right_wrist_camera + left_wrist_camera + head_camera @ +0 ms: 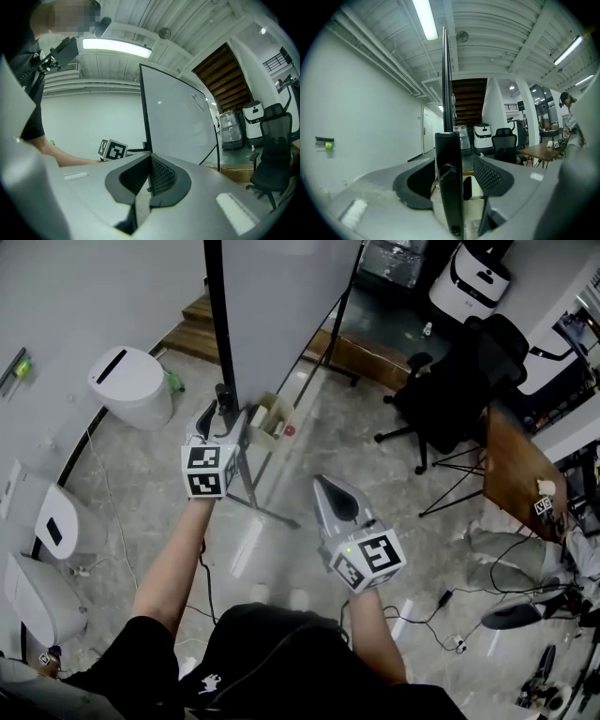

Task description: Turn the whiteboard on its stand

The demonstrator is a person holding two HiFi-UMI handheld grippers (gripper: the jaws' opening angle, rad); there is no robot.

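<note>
The whiteboard (281,306) is cut off above (picture's edge); the box (270,420) beside it holds items too small to tell.

Pale stone floor (375,486), black office chair (461,381)

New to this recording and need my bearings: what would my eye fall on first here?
The tall whiteboard rises at top centre of the head view, its black post standing between the open jaws of the left gripper. The right gripper hangs lower and to the right, jaws together on nothing. A black office chair stands at right.
</note>
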